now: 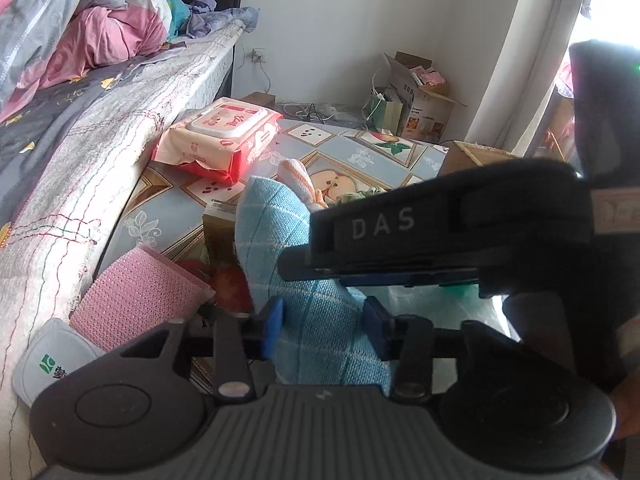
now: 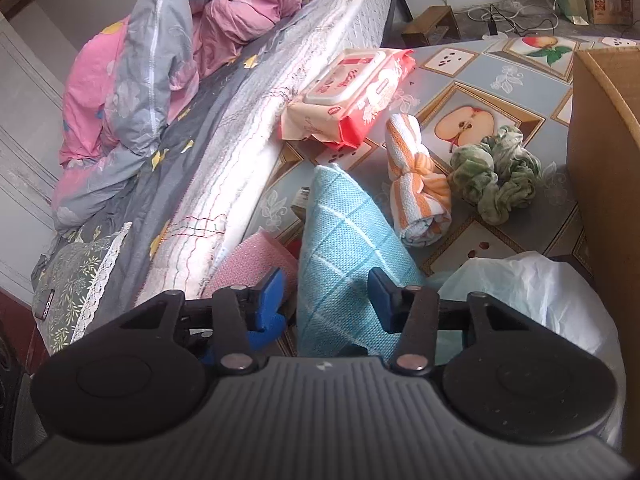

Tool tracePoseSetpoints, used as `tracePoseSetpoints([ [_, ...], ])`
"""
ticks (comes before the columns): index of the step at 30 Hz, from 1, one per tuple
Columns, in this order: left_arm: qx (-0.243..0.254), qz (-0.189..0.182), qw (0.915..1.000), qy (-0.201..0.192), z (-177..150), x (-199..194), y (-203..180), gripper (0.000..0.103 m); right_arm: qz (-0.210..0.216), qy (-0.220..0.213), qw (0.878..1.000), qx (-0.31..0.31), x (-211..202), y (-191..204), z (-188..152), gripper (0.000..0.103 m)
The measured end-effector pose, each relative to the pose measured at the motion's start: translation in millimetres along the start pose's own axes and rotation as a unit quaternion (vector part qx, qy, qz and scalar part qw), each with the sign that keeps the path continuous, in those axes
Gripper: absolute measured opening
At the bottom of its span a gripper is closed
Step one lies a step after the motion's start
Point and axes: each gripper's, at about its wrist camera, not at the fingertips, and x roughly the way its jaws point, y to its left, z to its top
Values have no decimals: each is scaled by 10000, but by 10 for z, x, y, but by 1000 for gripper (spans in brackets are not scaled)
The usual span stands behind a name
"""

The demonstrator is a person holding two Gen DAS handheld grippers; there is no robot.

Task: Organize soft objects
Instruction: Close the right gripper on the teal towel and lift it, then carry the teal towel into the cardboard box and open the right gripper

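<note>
Fruit-patterned tablecloth (image 2: 472,76) fills mid-frame; both the left gripper (image 1: 322,326) and right gripper (image 2: 328,300) pinch the blue checked cloth (image 2: 344,248), seemingly mid-fold; next, probably bring its ends together.

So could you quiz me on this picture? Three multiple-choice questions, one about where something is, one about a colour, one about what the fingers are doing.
1. Where does the wet-wipes pack lie?
A. inside the cardboard box
B. on the patterned table beside the mattress edge
C. on top of the quilt

2. What colours are the stripes on the rolled towel?
A. orange and white
B. black and yellow
C. purple and grey

3. What is the left gripper doing with the blue checked cloth?
A. its fingers sit on either side of the cloth
B. it hangs far from the cloth
C. it grips the green scrunchie instead

Answers:
1 B: the pack rests on the fruit-print cover against the mattress.
2 A: orange bands show on white.
3 A: the cloth passes between both blue pads.
</note>
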Motion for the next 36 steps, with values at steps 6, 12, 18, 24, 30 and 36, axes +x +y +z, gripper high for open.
tracePoseSetpoints([
  [6, -98, 14, 9999, 23, -2, 29, 32, 14, 93, 27, 9997, 222, 72, -139, -18, 18],
  [12, 30, 76, 9995, -307, 33, -200, -22, 13, 392, -235, 9984, 328, -87, -114, -23, 14],
  [18, 171, 108, 9975, -678, 76, -561, -150, 13, 705, -552, 9956, 284, -416, 12, -33, 13],
  [24, 325, -61, 9947, -968, 134, -880, -343, 13, 1007, -923, 9900, 356, -833, 40, -109, 12],
  [30, 792, -386, 9891, -1176, 220, -1053, -807, 13, 1197, -1437, 9804, 612, -1388, -176, -190, 12],
  [36, 1277, -957, 9802, -1172, 262, -959, -1484, 13, 993, -2033, 9704, 849, -2064, -702, -297, 12],
])
